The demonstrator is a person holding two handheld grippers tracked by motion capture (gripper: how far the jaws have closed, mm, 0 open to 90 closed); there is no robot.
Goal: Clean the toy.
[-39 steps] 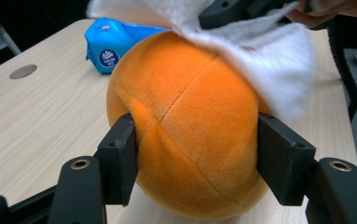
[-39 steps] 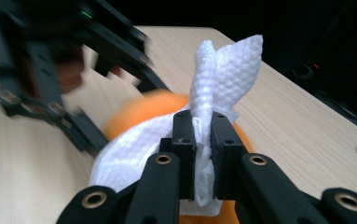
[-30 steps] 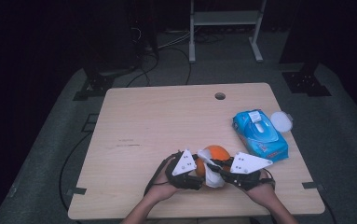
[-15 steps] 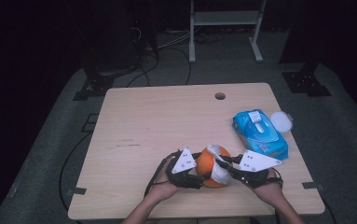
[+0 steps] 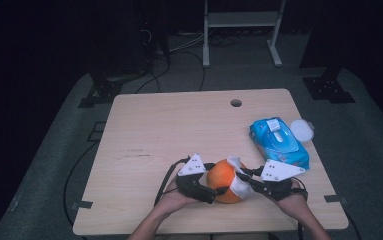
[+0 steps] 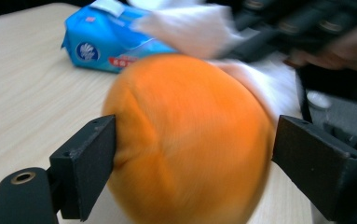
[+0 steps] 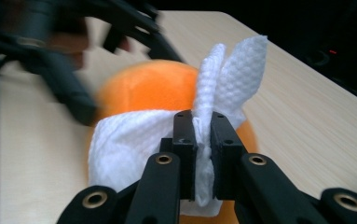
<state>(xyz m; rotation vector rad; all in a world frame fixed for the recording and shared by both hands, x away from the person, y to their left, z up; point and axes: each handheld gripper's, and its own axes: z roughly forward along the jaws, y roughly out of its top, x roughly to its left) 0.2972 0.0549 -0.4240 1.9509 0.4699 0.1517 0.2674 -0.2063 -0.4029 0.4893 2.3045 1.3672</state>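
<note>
Near table edge: orange ball (image 5: 224,180) between both grippers, resting on table (image 5: 179,125). Left gripper (image 6: 195,158) straddling ball, jaws just opened wide, left pad touching, right pad apart by a sliver. Right gripper (image 7: 203,140) clamped tight on white wipe (image 7: 134,144), pressed to ball's right side. Round, so no long axis; both hands equally near. Farther right: blue wipe pack (image 5: 279,142), white lid (image 5: 301,130), well apart, nothing blocking.
</note>
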